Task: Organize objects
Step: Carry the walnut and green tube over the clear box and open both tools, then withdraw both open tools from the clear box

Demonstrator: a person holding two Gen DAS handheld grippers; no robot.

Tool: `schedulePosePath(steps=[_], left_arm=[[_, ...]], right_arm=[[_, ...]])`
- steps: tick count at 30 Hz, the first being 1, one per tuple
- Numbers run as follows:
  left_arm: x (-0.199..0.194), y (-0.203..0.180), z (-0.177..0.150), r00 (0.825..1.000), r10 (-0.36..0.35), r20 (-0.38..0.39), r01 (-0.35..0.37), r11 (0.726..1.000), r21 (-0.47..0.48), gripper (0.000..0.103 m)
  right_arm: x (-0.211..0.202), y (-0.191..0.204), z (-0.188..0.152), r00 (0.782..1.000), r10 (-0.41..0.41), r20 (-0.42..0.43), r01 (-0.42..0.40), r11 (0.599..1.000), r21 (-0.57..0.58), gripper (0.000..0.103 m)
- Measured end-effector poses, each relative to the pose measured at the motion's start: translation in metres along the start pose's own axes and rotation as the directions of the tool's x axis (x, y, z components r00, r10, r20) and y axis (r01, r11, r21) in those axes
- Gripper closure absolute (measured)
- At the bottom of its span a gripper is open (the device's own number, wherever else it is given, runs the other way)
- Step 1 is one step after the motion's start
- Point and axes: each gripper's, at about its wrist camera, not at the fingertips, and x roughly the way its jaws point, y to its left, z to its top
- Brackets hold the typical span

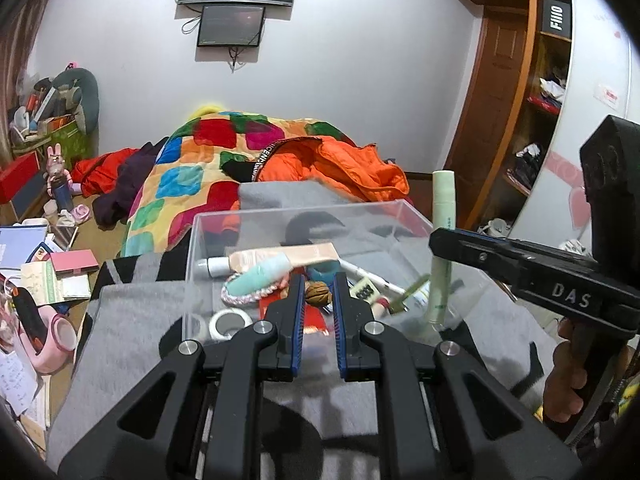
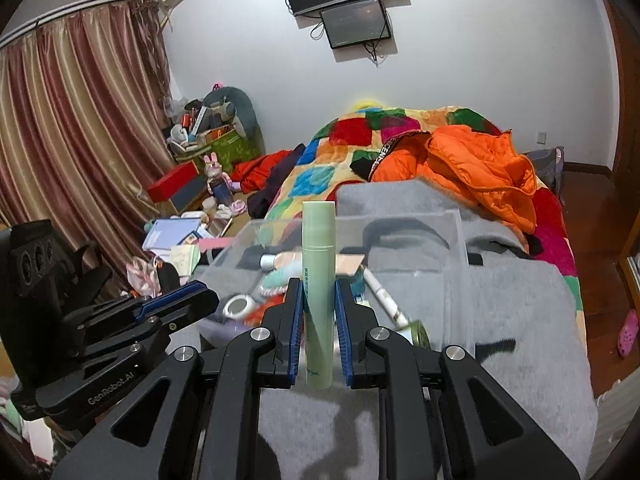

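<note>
Shelf sign (image 1: 556, 17) "FIIO"; right hand-held gripper (image 1: 434, 243) "DAS".

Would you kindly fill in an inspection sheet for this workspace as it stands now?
Surface: grey blanket spread over a bed.
Job's things: clear plastic box holding a walnut, tape roll, beige tube and other small items.
Clutter: orange jacket, patchwork quilt, papers beside the bed.
Grippers: left gripper shut, nothing held; right gripper shut on upright green bottle.
Cables: wires hanging below wall screens.
Surroundings: curtains, wooden shelves.
</note>
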Motion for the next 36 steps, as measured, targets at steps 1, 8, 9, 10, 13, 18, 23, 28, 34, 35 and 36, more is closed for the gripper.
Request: schedulePosePath(steps=[1, 8, 9, 10, 13, 18, 23, 28, 34, 35, 36], left_arm=[[0.003, 0.002, 0.002, 1.0, 0.003, -0.001, -0.003, 1.0, -0.002, 0.091], [0.03, 0.007, 0.0, 0.999, 0.013, -0.049, -0.014, 1.0, -0.021, 0.091], [0.034, 0.008, -0.001, 0.998, 0.012, -0.058, -0.013, 1.0, -0.022, 0.091], [0.038, 0.008, -0.002, 0.998, 0.008, -0.068, -0.01, 1.0, -0.023, 0.091], [0.046, 0.007, -0.004, 0.996, 0.003, -0.089, -0.006, 1.0, -0.024, 0.091], [0.051, 0.007, -0.006, 0.995, -0.005, -0.101, 0.002, 1.0, -0.028, 0.091], [0.05, 0.003, -0.008, 0.994, 0.0, -0.111, -0.002, 1.0, -0.015, 0.087], [0.04, 0.001, -0.007, 0.996, 0.018, -0.083, -0.019, 1.0, -0.012, 0.063], [0.027, -0.002, -0.007, 0.998, 0.019, -0.062, -0.02, 1.0, -0.011, 0.053], [0.025, -0.003, -0.008, 0.998, 0.021, -0.057, -0.021, 1.0, -0.01, 0.049], [0.022, -0.003, -0.008, 0.998, 0.022, -0.051, -0.023, 1.0, -0.01, 0.044]], right_arm=[[0.001, 0.0, 0.002, 1.0, 0.0, 0.004, 0.0, 1.0, 0.003, 0.089], [0.021, 0.0, 0.01, 0.999, -0.038, -0.002, 0.038, 0.999, -0.006, 0.089], [0.024, 0.0, 0.009, 0.999, -0.045, -0.006, 0.045, 0.999, -0.009, 0.089], [0.028, 0.0, 0.008, 0.999, -0.054, -0.011, 0.053, 0.998, -0.013, 0.088], [0.036, 0.0, 0.006, 0.998, -0.052, -0.038, 0.051, 0.999, -0.017, 0.089], [0.05, 0.004, -0.002, 0.995, -0.059, -0.083, 0.056, 0.998, -0.043, 0.089], [0.057, 0.003, -0.009, 0.992, -0.054, -0.112, 0.049, 0.998, -0.042, 0.089], [0.047, 0.001, -0.01, 0.993, -0.042, -0.109, 0.039, 0.999, -0.029, 0.084], [0.023, -0.005, -0.01, 0.996, -0.076, -0.051, 0.075, 0.997, -0.012, 0.058], [0.019, -0.005, -0.01, 0.996, -0.083, -0.039, 0.082, 0.997, -0.013, 0.055], [0.014, -0.005, -0.009, 0.995, -0.092, -0.027, 0.092, 0.996, -0.015, 0.052]])
